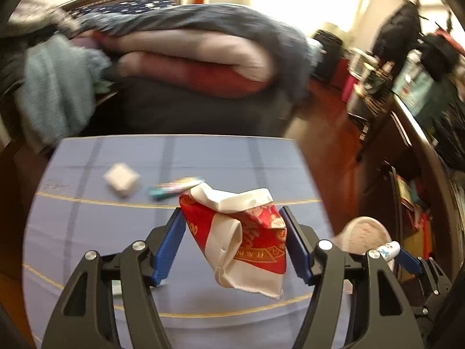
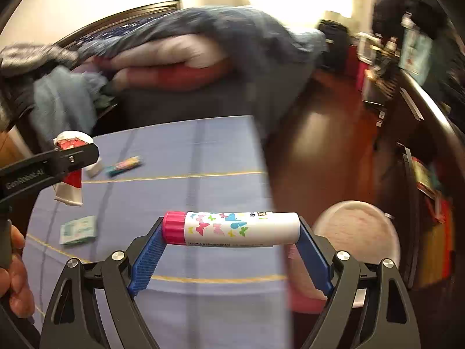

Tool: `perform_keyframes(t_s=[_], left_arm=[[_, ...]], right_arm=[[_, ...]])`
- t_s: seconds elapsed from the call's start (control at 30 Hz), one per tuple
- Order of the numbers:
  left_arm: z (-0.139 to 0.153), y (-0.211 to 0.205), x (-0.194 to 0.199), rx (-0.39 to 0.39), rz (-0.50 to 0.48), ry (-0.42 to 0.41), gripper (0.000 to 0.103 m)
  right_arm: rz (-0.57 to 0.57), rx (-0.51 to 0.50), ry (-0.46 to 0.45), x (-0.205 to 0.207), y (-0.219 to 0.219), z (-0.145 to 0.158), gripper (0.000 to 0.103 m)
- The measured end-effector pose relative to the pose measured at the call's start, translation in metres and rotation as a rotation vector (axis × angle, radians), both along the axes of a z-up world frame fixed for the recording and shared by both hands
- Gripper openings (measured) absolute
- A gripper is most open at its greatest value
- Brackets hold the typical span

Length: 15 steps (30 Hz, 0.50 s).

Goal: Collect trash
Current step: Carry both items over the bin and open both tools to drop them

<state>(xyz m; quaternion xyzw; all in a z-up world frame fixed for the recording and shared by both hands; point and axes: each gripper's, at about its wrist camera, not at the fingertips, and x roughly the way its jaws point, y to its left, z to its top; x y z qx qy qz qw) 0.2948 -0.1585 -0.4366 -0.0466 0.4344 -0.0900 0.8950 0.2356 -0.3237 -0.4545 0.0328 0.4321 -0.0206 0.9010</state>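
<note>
Carrying trash off the table [image 1: 87, 232], both claws loaded. Landmark is the blue cloth-covered table; going left to right. Left of its middle a white crumpled wad [image 1: 121, 178] lies on the cloth, just beside it a teal-and-pink wrapper [image 1: 174, 187], and nearer the person a green-white packet [image 2: 78, 229]; all three not yet collected. Left gripper [image 1: 232, 244] is above the table's near middle, jaws part-way apart and closed on a crumpled red-and-white paper bag [image 1: 241, 232], which hangs clear of the cloth. A hand [image 2: 14, 276] shows at the left gripper's handle. Right gripper [image 2: 232, 250] is over the table's right edge, jaws wide, pads pressing the two ends of a white tube with butterfly print and pink cap [image 2: 232, 228], held crosswise. Off the table's right side, on the floor, sits a round white-rimmed bin [image 2: 357, 226], near the right claw and apparently its goal. Step in hand, by my read: transport to the bin. Next move calls for bringing each claw over the bin's mouth, then opening the jaws; the tube is closer. Background heavily blurred, so the bin's contents can't be told.
</note>
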Motion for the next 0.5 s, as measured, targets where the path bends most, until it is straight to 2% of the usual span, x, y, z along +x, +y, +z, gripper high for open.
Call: perform_keyframes(t_s=[0.23,0.5], left_arm=[[-0.003,-0.125,-0.003,-0.018,-0.157,0.004,0.066],[-0.026,-0.247,-0.005,-0.021,-0.338,0.034,0.066]], right_arm=[[-0.165,-0.018,0.009,-0.021,-0.113,0.003,0.085],[-0.283,-0.025,0.029,-0.035,-0.204,-0.016,0.085]])
